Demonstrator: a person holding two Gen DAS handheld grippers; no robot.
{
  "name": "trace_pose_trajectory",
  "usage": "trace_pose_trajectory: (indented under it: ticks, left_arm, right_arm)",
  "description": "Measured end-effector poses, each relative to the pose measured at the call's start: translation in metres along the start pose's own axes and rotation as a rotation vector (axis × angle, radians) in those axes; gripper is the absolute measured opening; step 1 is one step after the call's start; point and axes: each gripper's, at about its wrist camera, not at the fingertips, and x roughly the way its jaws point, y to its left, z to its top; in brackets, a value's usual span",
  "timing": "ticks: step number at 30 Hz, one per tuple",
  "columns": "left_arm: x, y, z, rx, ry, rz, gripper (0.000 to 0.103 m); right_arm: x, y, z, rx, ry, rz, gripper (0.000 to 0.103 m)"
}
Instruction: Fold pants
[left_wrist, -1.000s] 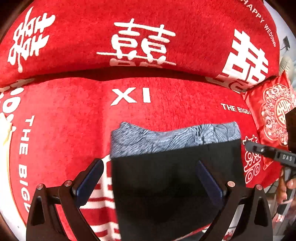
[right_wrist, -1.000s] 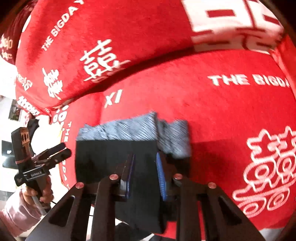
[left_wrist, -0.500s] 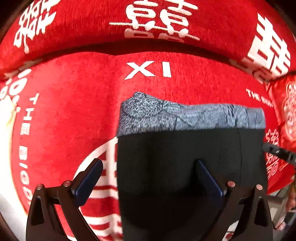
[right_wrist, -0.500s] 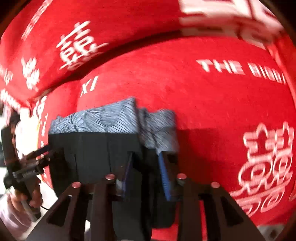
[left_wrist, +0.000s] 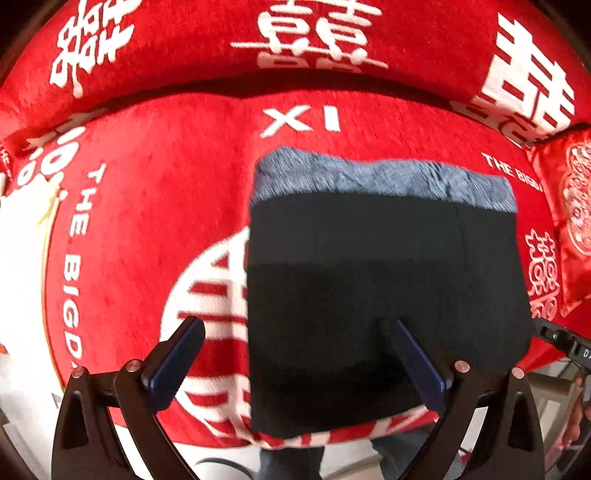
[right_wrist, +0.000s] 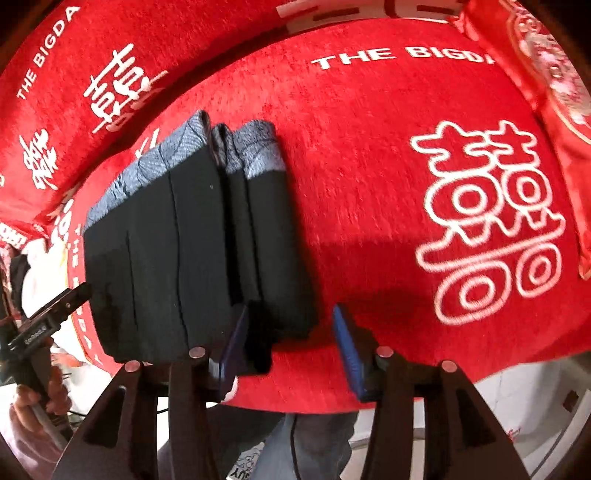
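Note:
The black pants (left_wrist: 384, 295) with a grey patterned waistband lie folded into a thick rectangle on the red sofa seat (left_wrist: 155, 206). In the right wrist view the pants (right_wrist: 192, 258) show several stacked layers. My left gripper (left_wrist: 295, 354) is open, its fingers straddling the fold's near left part. My right gripper (right_wrist: 291, 347) is open and empty at the fold's near right corner, its left finger against the cloth edge. The left gripper also shows in the right wrist view (right_wrist: 70, 299) at the fold's left side.
A red backrest (left_wrist: 295, 44) with white characters rises behind the seat. A red embroidered cushion (left_wrist: 572, 206) lies at the right. The seat's front edge and the pale floor (right_wrist: 517, 406) are just below the grippers.
My right gripper opened, let go of the fold's right edge and shifted right. My left gripper stayed open and drew back a little.

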Motion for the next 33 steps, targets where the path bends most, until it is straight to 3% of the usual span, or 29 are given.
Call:
trace_pose_trajectory:
  ticks: [3,4,13,21,27,33]
  left_arm:
    - [0.0,-0.005,-0.01,0.027,0.02,0.011,0.101]
    - [-0.001,-0.006,-0.014,0.034,0.026,0.006,0.101]
    - [-0.04,-0.014,-0.047,0.094,-0.013,-0.026,0.101]
    - [-0.07,-0.015,-0.065,0.13,-0.015,-0.038,0.102]
    - [-0.096,-0.005,-0.068,0.095,-0.006,-0.206,0.102]
    - [-0.148,0.0,-0.067,0.06,-0.105,-0.408,0.102]
  right_arm:
    - [-0.007,0.0,-0.008,0.025,0.003,0.005,0.073]
    - [-0.01,0.002,-0.012,0.021,-0.001,0.0,0.075]
    - [-0.033,0.026,-0.047,-0.014,-0.014,-0.084,0.085]
    - [-0.052,0.056,-0.074,-0.035,-0.015,-0.073,0.086]
    - [-0.07,0.066,-0.085,-0.031,-0.023,-0.063,0.086]
    - [-0.088,0.074,-0.085,-0.055,-0.054,-0.02,0.086]
